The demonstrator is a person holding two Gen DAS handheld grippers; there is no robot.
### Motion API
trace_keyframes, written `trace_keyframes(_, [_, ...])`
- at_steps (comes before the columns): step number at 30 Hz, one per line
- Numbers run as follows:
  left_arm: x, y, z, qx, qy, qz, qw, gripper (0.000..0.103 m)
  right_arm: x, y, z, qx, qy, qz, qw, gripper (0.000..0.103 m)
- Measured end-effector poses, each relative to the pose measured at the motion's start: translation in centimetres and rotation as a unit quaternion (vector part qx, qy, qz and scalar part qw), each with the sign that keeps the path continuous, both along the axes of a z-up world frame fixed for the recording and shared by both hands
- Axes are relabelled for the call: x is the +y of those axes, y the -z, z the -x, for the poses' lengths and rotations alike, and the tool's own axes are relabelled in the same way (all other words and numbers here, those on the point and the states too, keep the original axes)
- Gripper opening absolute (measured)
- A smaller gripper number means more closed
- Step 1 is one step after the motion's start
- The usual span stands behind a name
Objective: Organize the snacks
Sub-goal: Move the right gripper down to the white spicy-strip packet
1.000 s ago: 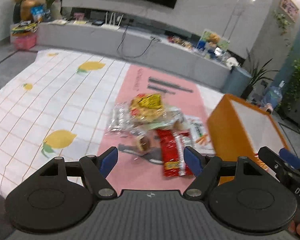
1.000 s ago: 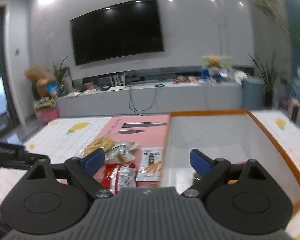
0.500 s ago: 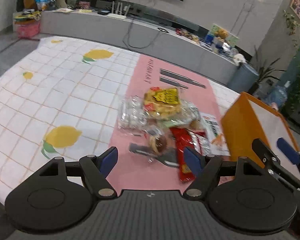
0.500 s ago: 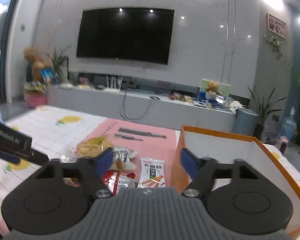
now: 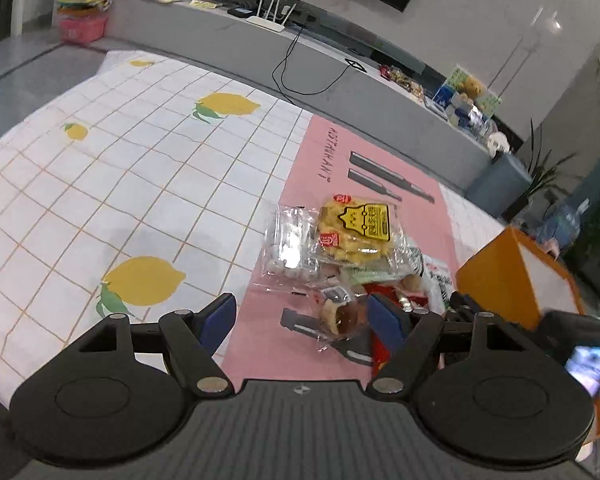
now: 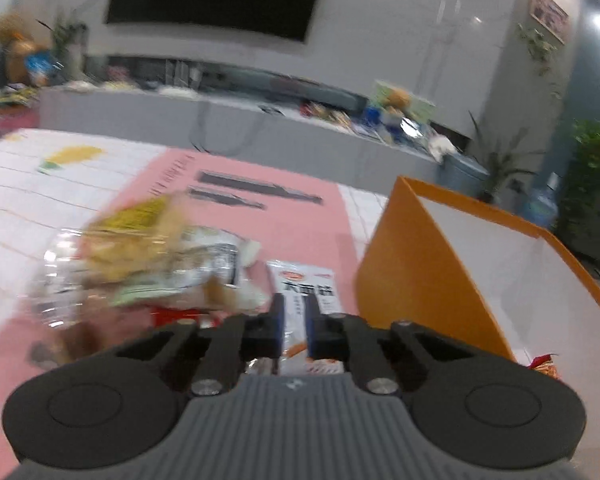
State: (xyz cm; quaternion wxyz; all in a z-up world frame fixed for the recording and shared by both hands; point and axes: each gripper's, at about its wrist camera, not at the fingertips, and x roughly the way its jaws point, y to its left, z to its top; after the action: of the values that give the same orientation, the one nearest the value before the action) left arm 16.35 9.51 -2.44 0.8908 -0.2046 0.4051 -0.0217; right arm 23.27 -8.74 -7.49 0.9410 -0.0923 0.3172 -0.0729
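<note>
A heap of snack packets lies on the pink mat (image 5: 324, 168): a yellow packet (image 5: 356, 232) on top, a clear packet (image 5: 292, 240) beside it, a red one (image 5: 380, 354) at the near side. My left gripper (image 5: 300, 316) stands open just short of the heap, with a small clear-wrapped pastry (image 5: 336, 316) between its fingers, untouched. My right gripper (image 6: 295, 312) is shut over a white packet (image 6: 308, 284); blur hides whether it pinches it. The orange box (image 6: 420, 272) stands open to the right, with a packet (image 6: 544, 364) inside.
The mat lies on a lemon-print cloth (image 5: 100, 200) that spreads out to the left. Behind runs a long grey TV bench (image 5: 340, 64) with a router, cables and small items. A grey bin (image 5: 500, 184) and plants stand at the far right.
My right gripper's jaws went from wide open to shut as it swung left and down from over the box to the heap. My left gripper drew nearer to the snacks, staying open.
</note>
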Motion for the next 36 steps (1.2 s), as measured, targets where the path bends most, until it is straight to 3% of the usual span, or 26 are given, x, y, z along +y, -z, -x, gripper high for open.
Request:
trace_keyframes(10, [0.9, 0.1, 0.0, 0.000, -0.004, 0.040, 0.9992, 0.084, -0.5, 1.6, -4.8, 0.038, 0.032, 0.027, 0.998, 0.000])
trace_keyframes(12, [0.9, 0.2, 0.1, 0.000, -0.006, 0.043, 0.9991, 0.084, -0.6, 2.4, -5.5, 0.062, 0.026, 0.021, 0.998, 0.000])
trace_keyframes(17, [0.5, 0.3, 0.0, 0.005, -0.002, 0.052, 0.9987, 0.084, -0.4, 2.2, -5.2, 0.071, -0.004, 0.018, 0.997, 0.000])
trace_keyframes(19, [0.2, 0.2, 0.1, 0.003, 0.004, 0.051, 0.9987, 0.084, -0.5, 1.8, -4.9, 0.084, -0.027, -0.010, 0.996, 0.000])
trace_keyframes(22, [-0.1, 0.0, 0.4, -0.003, 0.012, 0.047, 0.9988, 0.084, -0.9, 1.7, -4.5, 0.120, -0.049, -0.100, 0.987, 0.000])
trace_keyframes(26, [0.0, 0.1, 0.5, -0.001, 0.010, 0.046, 0.9989, 0.084, 1.1, 2.4, -2.6, 0.100, -0.070, -0.054, 0.991, 0.000])
trace_keyframes(31, [0.2, 0.0, 0.6, -0.003, 0.007, 0.051, 0.9986, 0.084, 2.4, 2.3, -0.6, 0.088, -0.116, -0.079, 0.986, 0.000])
trace_keyframes(35, [0.4, 0.1, 0.5, 0.005, 0.006, 0.055, 0.9984, 0.084, 1.9, 0.7, 1.3, -0.012, -0.089, -0.030, 0.996, 0.000])
trace_keyframes(36, [0.5, 0.1, 0.5, 0.004, 0.005, 0.058, 0.9983, 0.084, 1.8, 0.6, 1.2, -0.017, -0.077, -0.015, 0.997, 0.000])
